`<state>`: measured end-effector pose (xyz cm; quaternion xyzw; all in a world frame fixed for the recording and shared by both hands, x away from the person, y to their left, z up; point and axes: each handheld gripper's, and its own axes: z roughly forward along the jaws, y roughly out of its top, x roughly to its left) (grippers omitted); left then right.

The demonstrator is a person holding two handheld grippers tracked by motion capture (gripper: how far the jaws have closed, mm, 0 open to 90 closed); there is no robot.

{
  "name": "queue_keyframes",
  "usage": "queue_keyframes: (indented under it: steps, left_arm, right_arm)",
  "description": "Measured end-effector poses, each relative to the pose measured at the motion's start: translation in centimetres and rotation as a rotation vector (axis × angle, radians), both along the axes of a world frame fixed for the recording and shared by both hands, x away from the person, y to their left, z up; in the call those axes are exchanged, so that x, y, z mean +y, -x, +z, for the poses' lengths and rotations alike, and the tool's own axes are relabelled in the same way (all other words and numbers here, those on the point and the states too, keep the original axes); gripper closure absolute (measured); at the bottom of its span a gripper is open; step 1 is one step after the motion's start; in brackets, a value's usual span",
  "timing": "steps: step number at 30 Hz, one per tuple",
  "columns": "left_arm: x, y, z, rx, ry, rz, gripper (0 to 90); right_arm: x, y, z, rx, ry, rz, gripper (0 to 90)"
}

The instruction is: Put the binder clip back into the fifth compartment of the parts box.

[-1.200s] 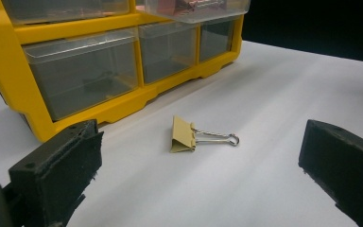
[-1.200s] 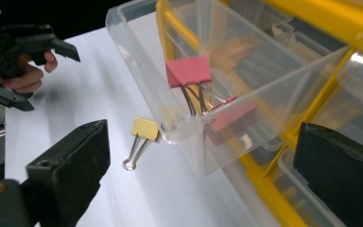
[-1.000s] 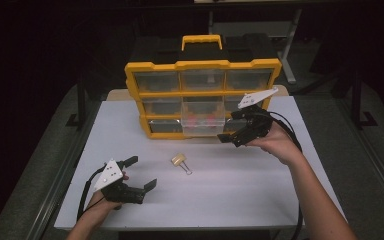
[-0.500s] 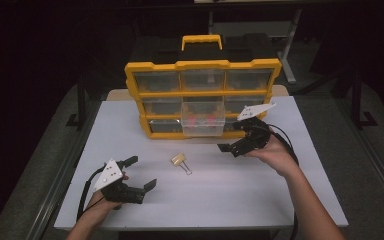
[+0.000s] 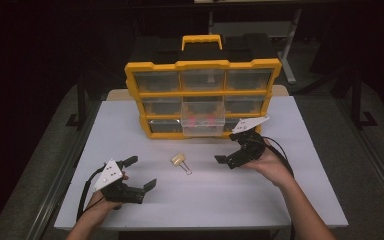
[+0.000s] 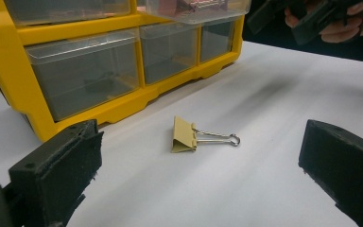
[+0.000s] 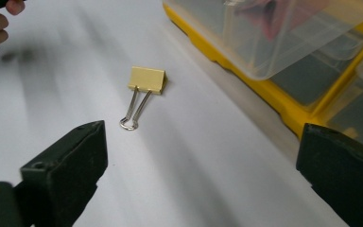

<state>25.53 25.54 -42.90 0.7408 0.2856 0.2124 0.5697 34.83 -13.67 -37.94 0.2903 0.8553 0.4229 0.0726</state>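
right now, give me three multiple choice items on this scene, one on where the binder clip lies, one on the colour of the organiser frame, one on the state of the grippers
1. Where does the binder clip lie?
A. inside a drawer
B. on the white table in front of the organiser
C. between the right gripper's jaws

2. What colour is the frame of the drawer organiser?
A. yellow
B. blue
C. red

3. How do the left gripper and the right gripper stand?
A. both shut on the clip
B. left shut, right open
C. both open and holding nothing

Answers:
1. B, the clip lies flat on the bare tabletop, apart from the organiser and from both grippers.
2. A, the frame and the handle are yellow around clear drawers.
3. C, each gripper view shows its two black jaws spread wide with the clip lying ahead of them, untouched.
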Motion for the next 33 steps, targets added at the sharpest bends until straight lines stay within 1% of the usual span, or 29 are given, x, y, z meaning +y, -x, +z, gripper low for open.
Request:
queue_keyframes:
  steps: [1,4,5,6,8,9,10,11,12,13,14,15,17,18,20,21,22,25,29,31,33]
  left_arm:
    - [0.0,0.0,0.0,0.000,0.000,0.000,0.0]
    - [0.0,0.0,0.0,0.001,-0.003,-0.002,0.0]
    - [0.0,0.0,0.0,0.001,-0.003,-0.002,0.0]
    - [0.0,0.0,0.0,0.002,0.001,-0.002,0.0]
    - [0.0,0.1,0.0,0.001,-0.004,-0.003,0.0]
    - [0.0,0.1,0.0,0.001,0.003,-0.003,0.0]
    - [0.0,0.1,0.1,0.000,0.004,-0.004,0.0]
    - [0.0,0.1,0.1,-0.002,-0.003,-0.006,0.0]
    - [-0.1,0.1,0.0,-0.001,0.006,-0.005,0.0]
    - [0.0,0.1,0.0,-0.001,0.002,-0.005,0.0]
    - [0.0,0.1,0.0,-0.001,0.002,-0.005,0.0]
    - [0.0,0.1,0.0,0.000,-0.001,-0.006,0.0]
    - [0.0,0.0,0.0,0.000,-0.001,-0.005,0.0]
    - [0.0,0.0,0.0,-0.001,0.001,-0.005,0.0]
    - [0.0,0.0,0.0,-0.001,0.000,-0.004,0.0]
    - [0.0,0.0,0.0,-0.001,0.000,-0.004,0.0]
    - [0.0,0.0,0.0,-0.001,0.000,-0.004,0.0]
    - [0.0,0.0,0.0,-0.001,-0.001,-0.005,0.0]
    - [0.0,0.0,0.0,0.001,0.004,-0.004,0.0]
    - [0.1,0.0,0.0,0.000,0.003,-0.002,0.0]
    - [0.1,0.0,0.0,0.001,0.003,-0.001,0.0]
  right_arm:
    - [0.1,0.1,-0.2,0.007,0.003,-0.002,3.9]
    - [0.5,0.3,-0.7,0.007,0.009,0.007,7.8]
    - [0.5,0.3,-0.7,0.007,0.009,0.007,7.8]
    - [0.8,0.5,-0.9,0.008,0.006,0.010,14.2]
    - [1.2,0.7,-1.1,0.008,0.008,0.017,16.1]
    - [1.4,0.7,-1.2,0.018,0.010,0.020,19.9]
    - [1.6,0.8,-1.3,0.023,0.008,0.029,21.7]
    - [1.7,0.8,-1.4,0.029,0.011,0.028,23.6]
    - [1.8,0.7,-1.5,0.027,0.010,0.037,26.5]
    - [1.9,0.8,-1.5,0.031,0.005,0.039,28.5]
    - [1.9,0.8,-1.5,0.031,0.005,0.039,28.5]
    - [2.2,0.8,-1.6,0.016,0.000,0.052,32.6]
    - [2.4,0.9,-1.6,0.020,-0.004,0.051,33.8]
    - [2.9,1.0,-1.7,0.026,-0.002,0.063,37.4]
    - [3.3,1.0,-1.9,0.027,0.003,0.075,40.5]
    - [3.5,1.0,-1.9,0.035,0.005,0.073,42.1]
    - [3.7,1.0,-2.0,0.029,0.007,0.083,44.3]
    - [4.4,1.0,-2.0,0.036,0.004,0.096,49.2]
    - [5.2,0.9,-2.1,0.037,0.010,0.108,55.3]
    - [5.6,0.9,-2.3,0.047,0.009,0.115,57.3]
    - [6.2,0.8,-2.5,0.050,0.019,0.124,59.6]
